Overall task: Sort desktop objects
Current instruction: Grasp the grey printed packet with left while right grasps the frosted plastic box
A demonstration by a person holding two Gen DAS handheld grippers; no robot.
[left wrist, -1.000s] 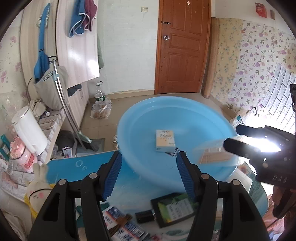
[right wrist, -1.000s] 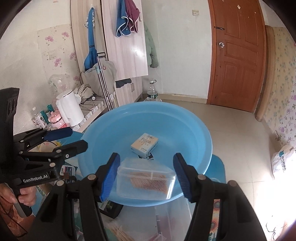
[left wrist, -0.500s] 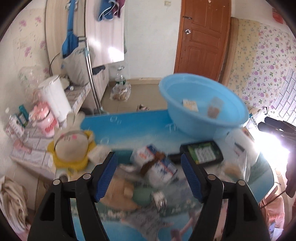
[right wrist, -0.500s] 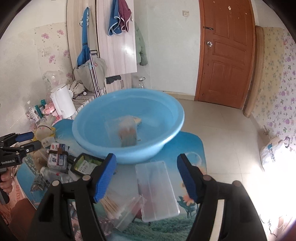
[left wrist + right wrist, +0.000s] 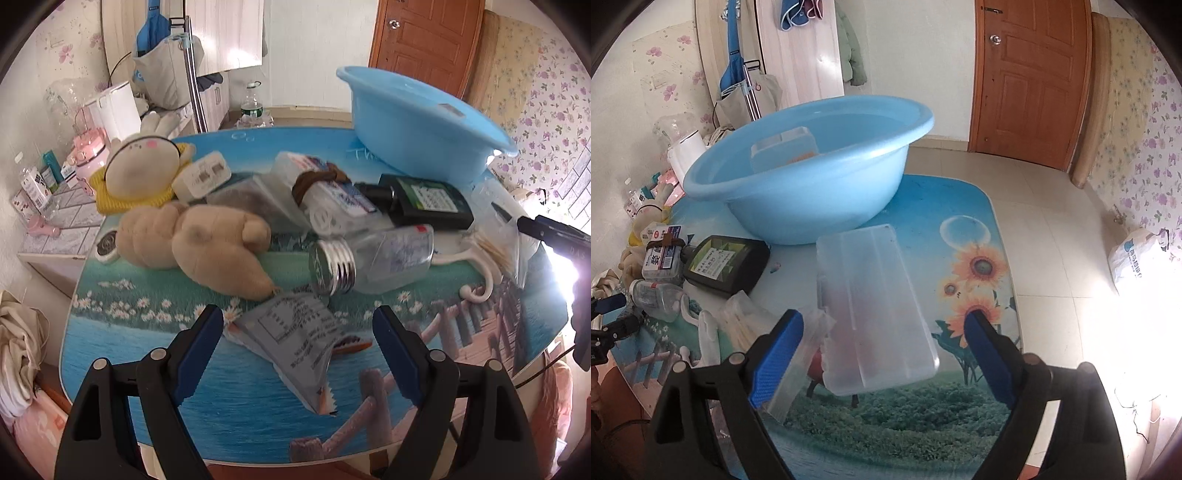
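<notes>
Below my left gripper [image 5: 297, 332], jaws spread and holding nothing, a grey foil packet [image 5: 295, 339] lies near the table's [image 5: 129, 354] front edge. My right gripper [image 5: 882, 350], equally spread, hovers over a clear flat case [image 5: 875, 306] beside the blue basin [image 5: 812, 181]; bare tabletop lies rightward.

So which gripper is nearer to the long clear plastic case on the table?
Right. The right gripper hovers open directly over the clear case; the left gripper hovers over the grey foil packet.
</notes>
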